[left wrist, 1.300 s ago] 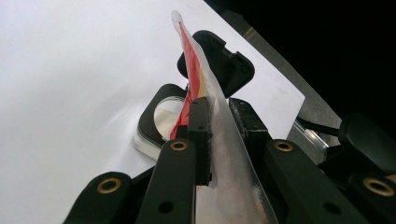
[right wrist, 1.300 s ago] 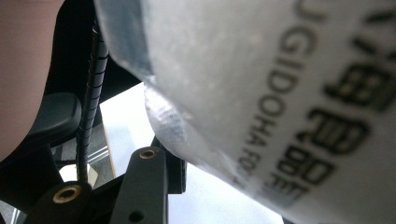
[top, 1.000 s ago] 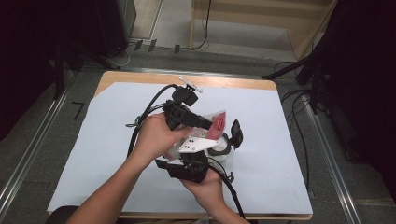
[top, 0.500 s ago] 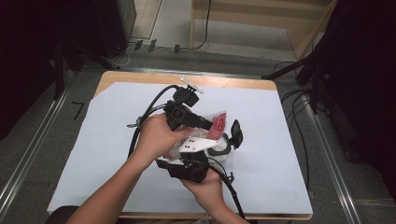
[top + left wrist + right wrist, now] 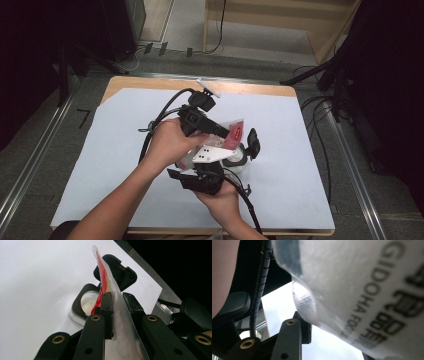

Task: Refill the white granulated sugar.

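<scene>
High view: the packet (image 5: 231, 134), a clear sachet with a red printed end, is held above the white sheet (image 5: 100, 165) near the table's centre, just over a small container (image 5: 236, 156) whose black lid (image 5: 253, 143) stands hinged open. The left gripper (image 5: 215, 131) comes in from the upper left and the right gripper (image 5: 212, 172) from below. Against both earlier high-view frames, no shift of the hands, the packet or the container can be made out; the pose is held, which is judged to mean the packet is being steadied over the opening before it is torn or emptied.

Left gripper view: the jaws are seen narrowed onto the packet (image 5: 117, 315), both pads pressed flat against its film, with the red end rising beyond them. The open container (image 5: 86, 302) lies directly below on the sheet.

Right gripper view: the packet's (image 5: 367, 290) printed clear body lies across the frame close to the lens. One jaw is seen beneath its sealed edge; the opposite jaw is hidden, so a grip is judged likely but cannot be confirmed.
</scene>
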{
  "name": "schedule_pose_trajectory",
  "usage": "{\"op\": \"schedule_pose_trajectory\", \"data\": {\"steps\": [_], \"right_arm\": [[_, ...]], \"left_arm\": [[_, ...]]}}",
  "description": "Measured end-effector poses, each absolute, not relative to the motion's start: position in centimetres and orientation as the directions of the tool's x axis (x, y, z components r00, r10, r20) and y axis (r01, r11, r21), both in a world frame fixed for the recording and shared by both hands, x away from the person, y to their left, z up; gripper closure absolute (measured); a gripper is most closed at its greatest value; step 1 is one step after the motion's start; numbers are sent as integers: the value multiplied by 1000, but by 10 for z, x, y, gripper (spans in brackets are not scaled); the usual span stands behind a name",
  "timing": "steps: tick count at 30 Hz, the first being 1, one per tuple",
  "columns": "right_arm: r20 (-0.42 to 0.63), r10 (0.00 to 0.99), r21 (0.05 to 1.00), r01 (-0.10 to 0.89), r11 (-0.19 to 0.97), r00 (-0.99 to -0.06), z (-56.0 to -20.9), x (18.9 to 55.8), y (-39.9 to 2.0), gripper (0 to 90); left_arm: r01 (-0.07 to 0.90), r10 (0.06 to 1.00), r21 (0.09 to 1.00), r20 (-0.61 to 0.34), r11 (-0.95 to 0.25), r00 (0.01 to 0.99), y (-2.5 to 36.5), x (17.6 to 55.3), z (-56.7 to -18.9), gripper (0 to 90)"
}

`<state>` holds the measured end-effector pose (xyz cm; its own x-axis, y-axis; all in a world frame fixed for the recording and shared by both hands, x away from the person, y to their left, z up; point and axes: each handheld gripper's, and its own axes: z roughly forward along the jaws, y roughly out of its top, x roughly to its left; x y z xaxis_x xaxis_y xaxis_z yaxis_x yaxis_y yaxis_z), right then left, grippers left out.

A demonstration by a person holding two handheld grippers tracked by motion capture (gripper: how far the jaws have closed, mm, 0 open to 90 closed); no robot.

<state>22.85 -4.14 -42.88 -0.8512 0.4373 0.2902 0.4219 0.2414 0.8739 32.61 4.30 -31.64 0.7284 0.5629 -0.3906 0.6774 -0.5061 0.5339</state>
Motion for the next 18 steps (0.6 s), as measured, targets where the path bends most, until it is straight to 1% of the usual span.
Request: {"op": "schedule_pose_trajectory", "data": {"steps": [4, 18], "right_arm": [[290, 438, 878, 418, 231, -851, -428, 229, -43, 641], [278, 442, 875, 414, 249, -853, -430, 227, -39, 641]], "left_arm": [[662, 562, 529, -365, -531, 743, 39, 326, -314, 801], [668, 559, 548, -383, -504, 736, 46, 324, -318, 801]]}}
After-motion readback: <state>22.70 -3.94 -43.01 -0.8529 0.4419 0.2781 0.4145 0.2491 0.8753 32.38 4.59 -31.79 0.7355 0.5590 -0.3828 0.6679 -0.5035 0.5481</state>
